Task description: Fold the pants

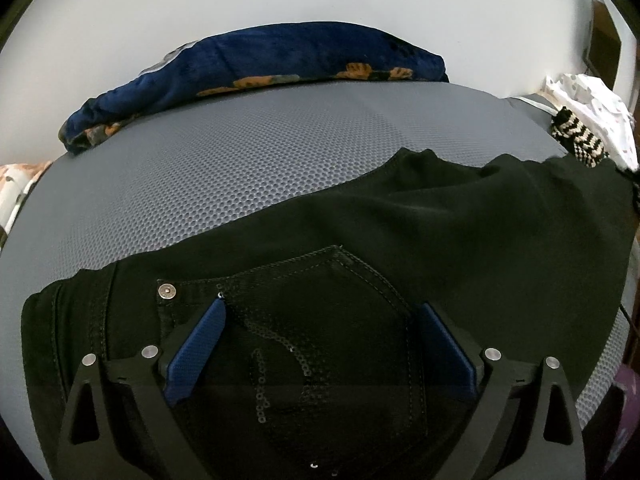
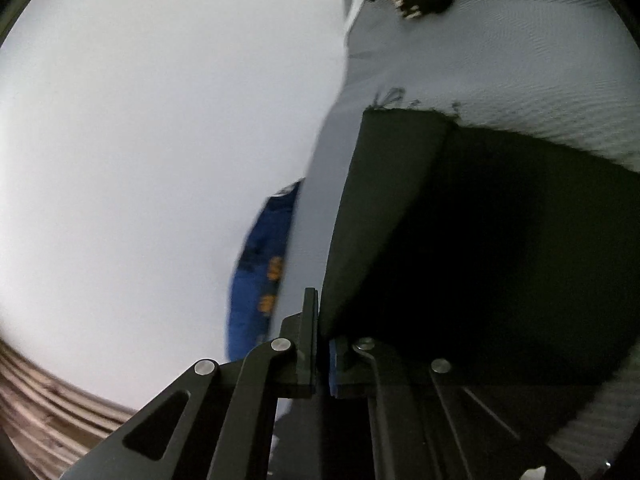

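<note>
Black pants [image 1: 360, 216] lie across a grey mesh mattress [image 1: 240, 160], waistband at the left, legs running right. My left gripper [image 1: 320, 308] is open, its blue-padded fingers [image 1: 200, 344] spread either side of the sequined back pocket [image 1: 320, 320], just above the cloth. In the right wrist view my right gripper [image 2: 324, 320] is shut on the pants [image 2: 460, 240], pinching a folded edge of the black cloth and holding it lifted off the mattress [image 2: 500, 68].
A navy floral blanket [image 1: 260, 68] lies along the far mattress edge by the white wall. A black-and-cream knit piece [image 1: 576, 140] and white cloth [image 1: 592, 112] sit at the right end. Wooden floor [image 2: 40, 400] shows below.
</note>
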`<state>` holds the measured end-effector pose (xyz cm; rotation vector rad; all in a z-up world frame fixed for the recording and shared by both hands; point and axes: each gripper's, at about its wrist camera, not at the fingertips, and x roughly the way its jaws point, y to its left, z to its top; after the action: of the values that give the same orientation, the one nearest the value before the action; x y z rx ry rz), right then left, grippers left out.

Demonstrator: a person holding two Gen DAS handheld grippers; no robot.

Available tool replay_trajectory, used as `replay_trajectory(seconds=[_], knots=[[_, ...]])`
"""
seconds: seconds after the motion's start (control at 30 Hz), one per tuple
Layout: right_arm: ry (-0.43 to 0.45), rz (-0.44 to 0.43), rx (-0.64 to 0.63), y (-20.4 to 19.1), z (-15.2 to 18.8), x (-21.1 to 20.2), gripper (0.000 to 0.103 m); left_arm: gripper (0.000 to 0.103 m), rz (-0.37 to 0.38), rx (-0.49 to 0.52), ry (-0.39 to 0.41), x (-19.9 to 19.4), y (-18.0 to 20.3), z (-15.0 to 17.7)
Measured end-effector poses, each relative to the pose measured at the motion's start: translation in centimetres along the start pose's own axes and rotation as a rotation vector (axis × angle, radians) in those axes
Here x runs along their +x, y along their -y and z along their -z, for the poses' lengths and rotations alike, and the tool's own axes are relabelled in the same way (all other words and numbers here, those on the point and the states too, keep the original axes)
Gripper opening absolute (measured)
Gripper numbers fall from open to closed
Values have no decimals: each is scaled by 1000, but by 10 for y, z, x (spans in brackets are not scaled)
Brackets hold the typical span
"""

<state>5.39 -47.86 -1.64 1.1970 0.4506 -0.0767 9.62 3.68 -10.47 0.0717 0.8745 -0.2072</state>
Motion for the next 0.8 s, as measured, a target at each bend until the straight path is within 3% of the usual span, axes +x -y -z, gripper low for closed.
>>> replay_trajectory(seconds=[0.27, 0.5, 0.8], knots=[[4, 129, 76, 42, 10, -7, 5, 99, 6, 11, -2, 0, 2, 1], [-3, 165, 58, 58, 8, -38, 4, 100, 9, 20, -3, 1, 3, 2], [-21, 171, 101, 73, 17, -40, 3, 100, 6, 26, -2, 2, 5, 3]])
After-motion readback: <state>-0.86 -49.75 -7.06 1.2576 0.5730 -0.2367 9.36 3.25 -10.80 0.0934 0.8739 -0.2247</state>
